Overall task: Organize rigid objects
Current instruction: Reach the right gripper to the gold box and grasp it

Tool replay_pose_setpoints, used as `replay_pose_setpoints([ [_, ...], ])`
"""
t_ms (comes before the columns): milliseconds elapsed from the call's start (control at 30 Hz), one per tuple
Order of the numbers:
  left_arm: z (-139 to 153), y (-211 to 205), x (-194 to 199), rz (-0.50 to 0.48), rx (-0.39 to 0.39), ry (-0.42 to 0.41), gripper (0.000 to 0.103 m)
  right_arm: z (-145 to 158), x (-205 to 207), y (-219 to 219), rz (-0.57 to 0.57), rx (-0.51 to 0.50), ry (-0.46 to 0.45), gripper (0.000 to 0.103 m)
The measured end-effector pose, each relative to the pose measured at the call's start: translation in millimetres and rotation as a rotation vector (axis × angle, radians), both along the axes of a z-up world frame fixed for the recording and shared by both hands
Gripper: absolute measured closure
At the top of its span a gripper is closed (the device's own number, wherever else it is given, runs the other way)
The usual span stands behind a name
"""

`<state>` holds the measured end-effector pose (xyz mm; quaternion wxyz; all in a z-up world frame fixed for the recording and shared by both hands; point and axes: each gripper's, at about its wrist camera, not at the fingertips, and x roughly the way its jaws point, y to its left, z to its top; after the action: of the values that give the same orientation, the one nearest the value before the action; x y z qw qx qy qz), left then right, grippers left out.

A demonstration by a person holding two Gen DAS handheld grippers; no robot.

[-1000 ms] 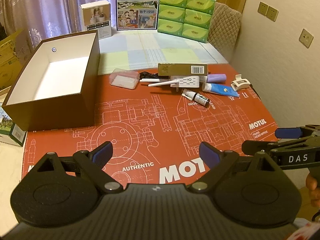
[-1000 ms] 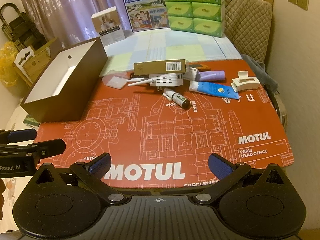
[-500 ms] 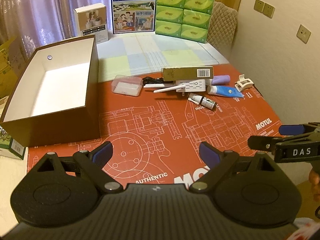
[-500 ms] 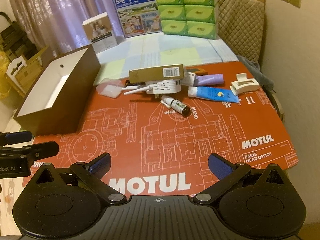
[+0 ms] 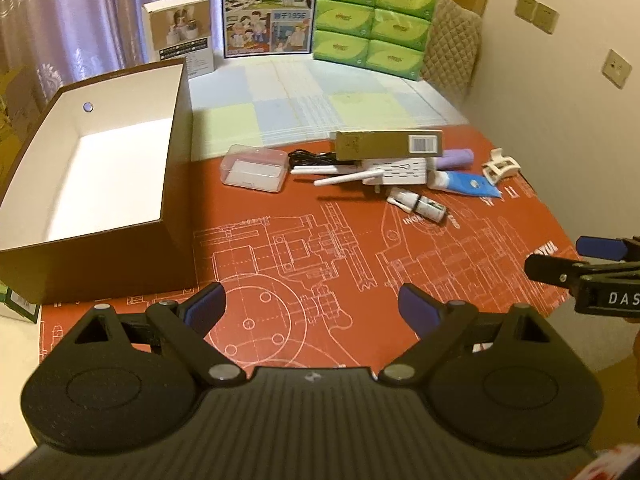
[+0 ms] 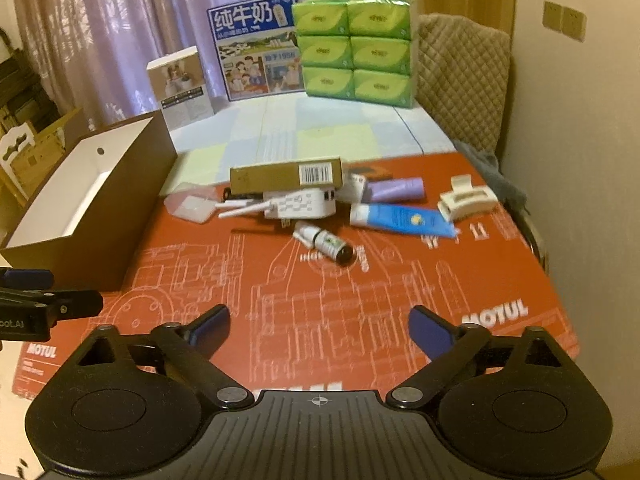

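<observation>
Rigid items lie in a cluster on the red mat: a clear plastic case, a tan barcode box resting on a white router, a purple tube, a blue tube, a white claw clip and a small bottle. An open brown box with a white inside stands at the left. My left gripper is open over the mat's near part. My right gripper hovers short of the bottle, its jaws closing with nothing between them.
At the table's back stand a small white carton, a blue milk carton and a green tissue pack. A padded chair and the wall lie to the right. The table edge runs close beside the mat's right side.
Both grippers have advanced over the mat toward the cluster, so the items look larger. The right gripper's jaws have narrowed slightly. No item has moved.
</observation>
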<state>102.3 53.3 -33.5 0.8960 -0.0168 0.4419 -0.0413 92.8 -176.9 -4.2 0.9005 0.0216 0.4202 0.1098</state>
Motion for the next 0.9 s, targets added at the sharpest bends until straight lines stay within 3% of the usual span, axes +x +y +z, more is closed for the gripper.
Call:
replay_pose_setpoints([
  [200,-6,-2,27,0.077,-0.004,-0.003,0.013,-6,36,0,0.100,-0.022,-0.036,0.016],
  [533,-22,-9,77,0.306,-0.015,0.036,0.013,-17,126,21,0.436,-0.084,-0.142,0.020],
  [900,-46,-19,106,0.494,-0.017,0.106,0.014,-65,187,46,0.743,-0.241,-0.197,0.028],
])
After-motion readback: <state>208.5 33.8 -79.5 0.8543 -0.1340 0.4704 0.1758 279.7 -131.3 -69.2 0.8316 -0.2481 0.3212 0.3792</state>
